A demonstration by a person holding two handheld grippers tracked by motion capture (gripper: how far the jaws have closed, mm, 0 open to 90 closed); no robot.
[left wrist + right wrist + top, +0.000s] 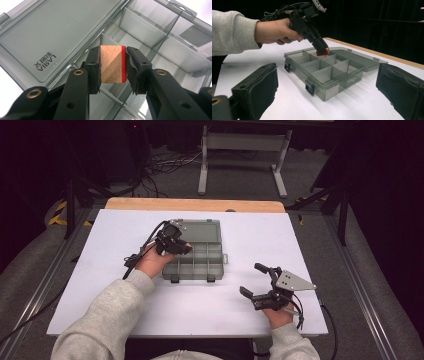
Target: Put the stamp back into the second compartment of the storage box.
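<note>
Your left gripper (113, 65) pinches the wooden block (112, 63) above the open organizer box (322, 75), right over a divider (112, 95). Release there and it may straddle compartments. Your right gripper (256, 282) idles open, well apart.

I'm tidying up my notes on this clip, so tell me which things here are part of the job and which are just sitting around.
In the job:
- wooden block with a red edge, clamped in the left gripper
- open grey compartment box, block held above it

Just about:
- right gripper, open, off to the side
- white table sheet
- metal stand beyond the table
</note>
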